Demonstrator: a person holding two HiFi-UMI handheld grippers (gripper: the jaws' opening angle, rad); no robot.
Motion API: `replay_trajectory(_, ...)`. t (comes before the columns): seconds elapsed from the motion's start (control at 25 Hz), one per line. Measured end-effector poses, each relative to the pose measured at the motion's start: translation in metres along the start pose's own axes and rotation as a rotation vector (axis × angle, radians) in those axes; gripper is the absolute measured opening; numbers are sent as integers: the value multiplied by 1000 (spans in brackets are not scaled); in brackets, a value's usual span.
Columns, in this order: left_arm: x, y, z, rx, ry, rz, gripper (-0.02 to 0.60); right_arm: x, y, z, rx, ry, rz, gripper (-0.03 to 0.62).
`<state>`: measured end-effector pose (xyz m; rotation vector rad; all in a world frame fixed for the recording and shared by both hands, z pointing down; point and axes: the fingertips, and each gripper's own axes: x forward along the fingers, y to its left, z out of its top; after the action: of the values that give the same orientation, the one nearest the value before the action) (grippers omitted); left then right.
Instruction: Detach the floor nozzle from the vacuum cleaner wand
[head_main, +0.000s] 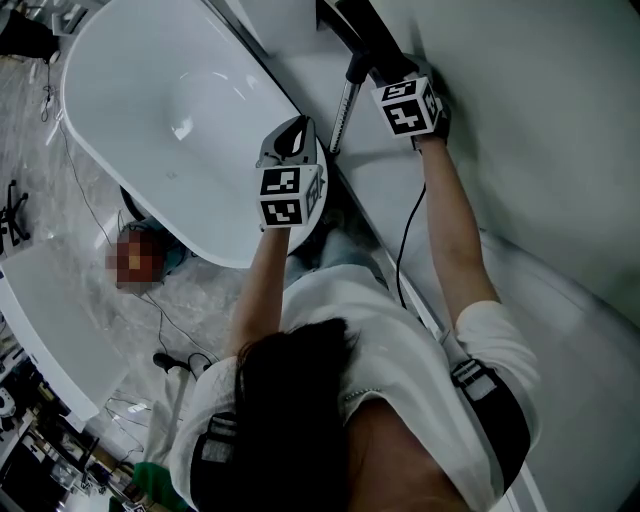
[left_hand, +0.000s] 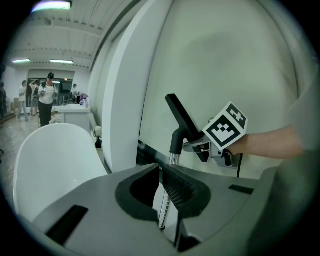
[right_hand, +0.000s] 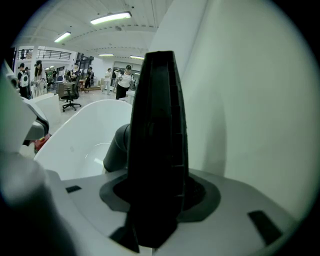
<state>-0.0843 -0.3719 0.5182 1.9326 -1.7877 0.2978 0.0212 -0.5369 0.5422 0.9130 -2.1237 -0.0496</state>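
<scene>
Floor nozzle (right_hand: 157, 125), black and tapered, sits clamped between the 2 jaws of your right gripper (right_hand: 159, 192); your left gripper (left_hand: 161, 175) is closed on the chrome wand (left_hand: 173, 159).

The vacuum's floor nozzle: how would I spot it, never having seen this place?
Start at the big white tub, then find the chrome wand beside its rim. The floor nozzle is the black tapered piece on the wand's end, between the right gripper's jaws; its neighbours are white or shiny.
</scene>
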Motion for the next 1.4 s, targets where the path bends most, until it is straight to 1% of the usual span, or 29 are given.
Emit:
replay_trajectory(0.24, 15, -16, -5, 2, 25, -60, 17, -15, -2, 0, -4, -17, -10, 213)
replay_trajectory(0.28, 16, -18, -4, 3, 25, -75, 36, -19, -2, 0, -4, -20, -13, 213)
replay_trajectory(0.4, 20, -22, -6, 2, 35, -120, 129, -28, 2, 2, -4, -28, -12, 212)
replay_trajectory(0.48, 28, -27, -11, 10, 56, -156, 165, -33, 4, 1, -3, -33, -14, 213)
replay_trajectory(0.6, 39, -37, -19, 47, 89, -208, 199, -42, 5, 0, -1, -42, -26, 213)
replay_trajectory(0.8, 63, -56, -31, 106, 132, -218, 229, -56, 7, -5, -2, -52, -31, 212)
replay_trajectory(0.88, 72, -66, -35, 141, 147, -242, 239, -62, 10, -7, 1, -52, -39, 212)
replay_trajectory(0.92, 74, -70, -36, 149, 148, -256, 241, -64, 11, -8, 1, -54, -43, 213)
replay_trajectory(1.08, 81, -77, -33, 135, 118, -296, 242, -72, 16, -12, 4, -63, -50, 213)
replay_trajectory(1.32, 85, -88, -40, 199, 121, -362, 242, -91, 22, -12, 5, -79, -71, 213)
replay_trajectory(1.4, 86, -89, -45, 203, 121, -371, 242, -95, 24, -13, 6, -85, -77, 213)
